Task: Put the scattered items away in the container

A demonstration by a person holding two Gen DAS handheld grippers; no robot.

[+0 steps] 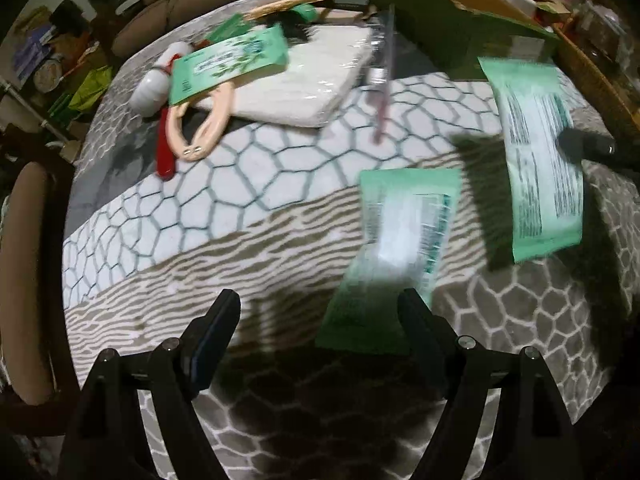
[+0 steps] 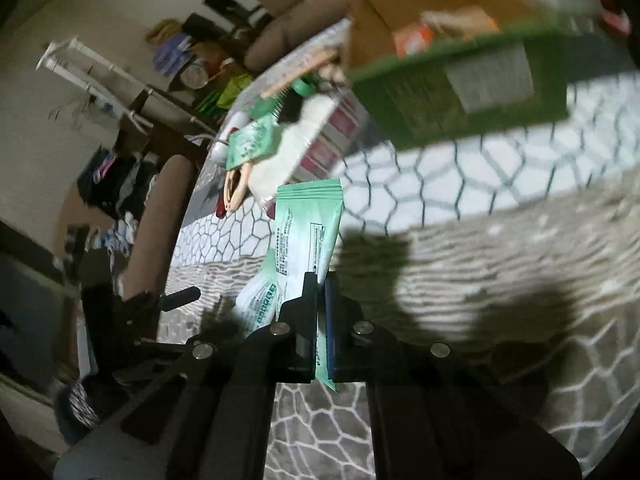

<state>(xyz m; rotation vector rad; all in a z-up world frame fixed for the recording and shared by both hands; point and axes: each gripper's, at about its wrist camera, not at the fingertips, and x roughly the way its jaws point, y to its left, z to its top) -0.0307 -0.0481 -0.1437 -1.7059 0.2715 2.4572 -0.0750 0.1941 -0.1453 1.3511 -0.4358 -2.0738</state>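
Already my right gripper (image 2: 320,304) clamps one green packet (image 2: 308,232); left gripper (image 1: 320,316) gapes empty; box (image 2: 460,96) awaits, clutter remains.

We see the left gripper (image 1: 320,312) with matte black angular fingers and round silver screws; the right gripper (image 2: 318,300) matches, showing blue pads (image 2: 330,320).

Three green packets (image 1: 540,152) (image 1: 394,236) (image 1: 228,64), one white wrapped pack (image 1: 304,76), one green box (image 1: 452,20), one white bottle (image 1: 154,88), one red stick (image 1: 165,152) and one beige looped piece (image 1: 196,128) are in view.
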